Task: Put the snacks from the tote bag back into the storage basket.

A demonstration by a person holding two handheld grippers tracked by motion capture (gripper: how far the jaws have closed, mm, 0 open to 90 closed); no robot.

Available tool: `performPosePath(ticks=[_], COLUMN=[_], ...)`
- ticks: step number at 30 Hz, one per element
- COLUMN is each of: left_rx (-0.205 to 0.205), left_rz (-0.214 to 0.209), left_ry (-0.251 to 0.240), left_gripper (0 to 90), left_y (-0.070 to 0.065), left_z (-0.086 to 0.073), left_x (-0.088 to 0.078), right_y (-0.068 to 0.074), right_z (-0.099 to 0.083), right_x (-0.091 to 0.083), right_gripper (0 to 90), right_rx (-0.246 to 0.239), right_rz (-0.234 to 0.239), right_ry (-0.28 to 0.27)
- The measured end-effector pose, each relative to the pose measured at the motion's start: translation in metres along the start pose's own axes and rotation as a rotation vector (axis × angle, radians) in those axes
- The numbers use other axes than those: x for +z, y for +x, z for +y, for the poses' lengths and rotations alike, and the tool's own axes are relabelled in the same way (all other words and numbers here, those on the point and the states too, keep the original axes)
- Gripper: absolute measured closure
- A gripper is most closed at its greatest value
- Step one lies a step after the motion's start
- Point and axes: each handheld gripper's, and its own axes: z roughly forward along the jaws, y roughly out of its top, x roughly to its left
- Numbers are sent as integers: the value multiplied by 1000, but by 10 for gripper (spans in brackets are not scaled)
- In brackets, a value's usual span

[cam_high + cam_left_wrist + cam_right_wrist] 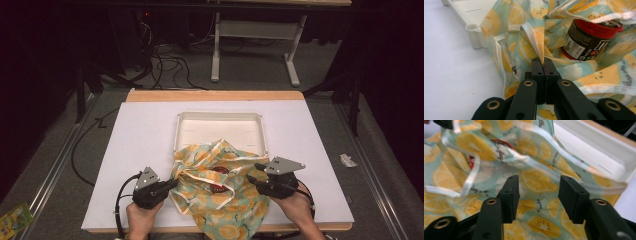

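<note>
Meanwhile left tongs pinch the lemon-print bag; right tongs gape level.

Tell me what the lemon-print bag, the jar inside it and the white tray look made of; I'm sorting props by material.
Lemon-print bag: thin woven cloth, matte, judging by its soft folds and stitched pale trim. Jar: dark glossy body with a printed label and a ribbed red lid that looks like plastic; whether the body is glass or plastic is unclear. White tray: looks like moulded plastic, smooth and slightly shiny, with rounded corners.
</note>
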Motion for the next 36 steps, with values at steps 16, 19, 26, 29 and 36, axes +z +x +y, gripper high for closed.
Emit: performPosePath(ticks=[16, 19, 26, 29, 36], left_rx=[6, 7, 6, 5, 6], left_rz=[-8, -8, -9, -11, -15], left_ry=[-9, -11, -10, -10, -9], left_gripper=[897, 897, 897, 897, 897], left_y=[-1, -2, -1, -1, -2], left_z=[1, 1, 1, 1, 2], left_x=[0, 0, -1, -1, 1], right_y=[6, 15, 22, 20, 22], right_z=[7, 14, 23, 23, 25], right_x=[4, 8, 20, 26, 34], right_gripper=[435, 429, 420, 421, 461], right_rx=[-16, -43, -78, -74, -76], right_rz=[53, 77, 131, 160, 196], right_ry=[-37, -40, -25, 1, 16])
